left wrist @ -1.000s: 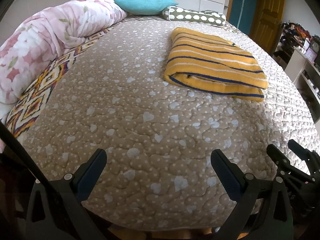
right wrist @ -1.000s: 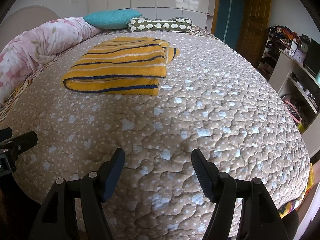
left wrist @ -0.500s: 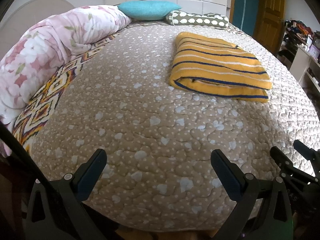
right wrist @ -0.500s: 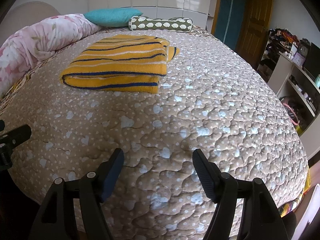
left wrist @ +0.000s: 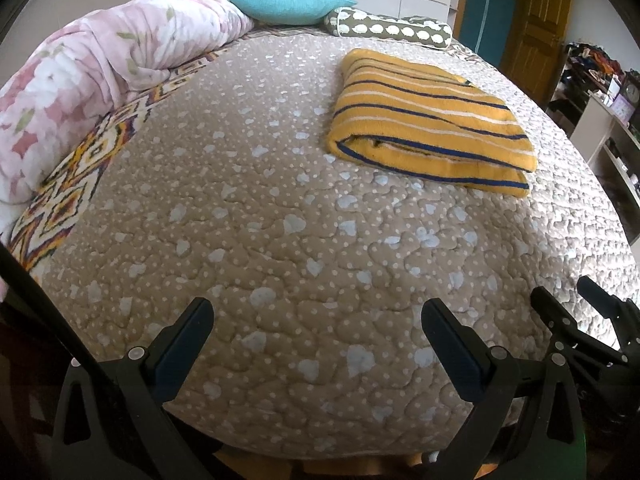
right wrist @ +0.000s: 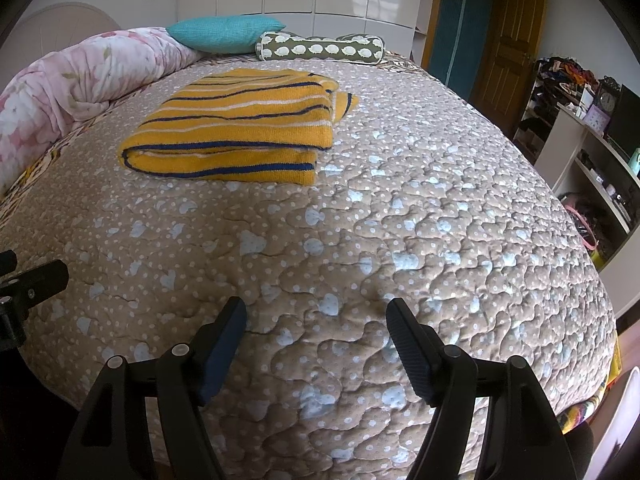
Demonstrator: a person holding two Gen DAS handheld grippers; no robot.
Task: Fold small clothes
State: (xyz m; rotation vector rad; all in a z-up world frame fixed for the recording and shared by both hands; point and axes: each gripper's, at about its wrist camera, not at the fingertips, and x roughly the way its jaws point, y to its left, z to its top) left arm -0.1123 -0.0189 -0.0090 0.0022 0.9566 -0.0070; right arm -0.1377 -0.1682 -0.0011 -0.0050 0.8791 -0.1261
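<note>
A yellow garment with navy and white stripes point(left wrist: 428, 120) lies folded into a flat rectangle on the beige quilted bed point(left wrist: 280, 216); it also shows in the right wrist view point(right wrist: 236, 136). My left gripper point(left wrist: 318, 344) is open and empty over the near edge of the bed, well short of the garment. My right gripper point(right wrist: 316, 332) is open and empty, also at the near edge. The right gripper's fingertips show at the right in the left wrist view point(left wrist: 592, 320).
A rolled pink floral duvet point(left wrist: 88, 80) lies along the bed's left side. A teal pillow point(left wrist: 288, 4) and an olive patterned bolster point(left wrist: 388, 32) sit at the head. Shelves with clutter point(right wrist: 580, 136) and a wooden door point(right wrist: 504, 56) stand to the right.
Both grippers have drawn slightly back and tilted, so the bed sits a little lower in view. The folded garment has not moved. Both grippers stay open.
</note>
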